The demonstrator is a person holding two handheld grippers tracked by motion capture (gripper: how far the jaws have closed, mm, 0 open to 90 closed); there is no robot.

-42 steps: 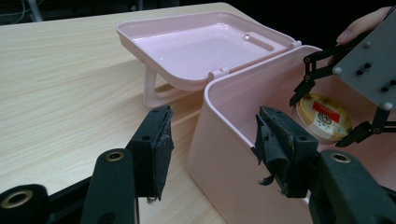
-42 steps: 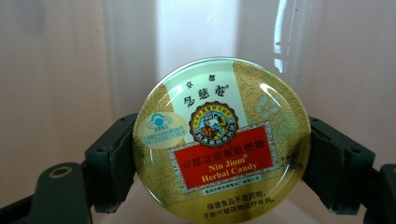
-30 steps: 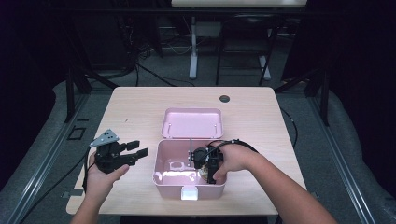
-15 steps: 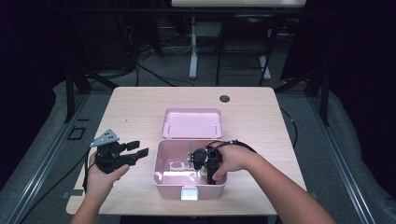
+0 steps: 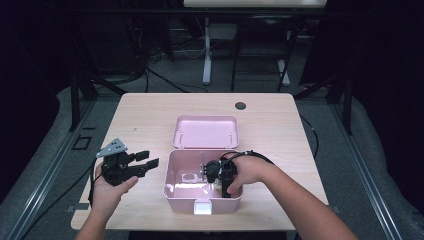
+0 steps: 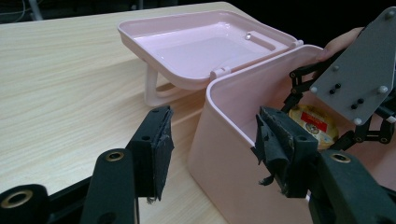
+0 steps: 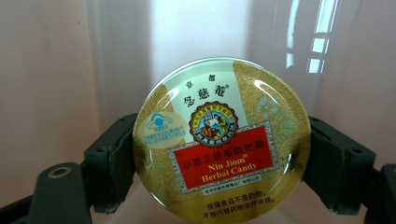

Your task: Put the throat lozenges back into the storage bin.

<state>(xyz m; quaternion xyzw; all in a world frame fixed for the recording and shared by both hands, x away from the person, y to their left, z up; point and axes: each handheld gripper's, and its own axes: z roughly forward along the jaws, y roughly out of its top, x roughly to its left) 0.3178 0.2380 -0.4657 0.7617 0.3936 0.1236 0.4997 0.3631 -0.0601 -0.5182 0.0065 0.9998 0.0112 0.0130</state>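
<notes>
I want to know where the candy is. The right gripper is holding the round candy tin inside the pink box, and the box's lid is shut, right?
Not quite. The right gripper does hold the candy tin inside the pink box, but the lid is open, swung back onto the table behind the box. The high view shows it.

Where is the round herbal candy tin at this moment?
The candy tin sits between the right gripper jaws, down inside the open pink box. In the high view that is the box's right half, near the table's front edge.
</notes>
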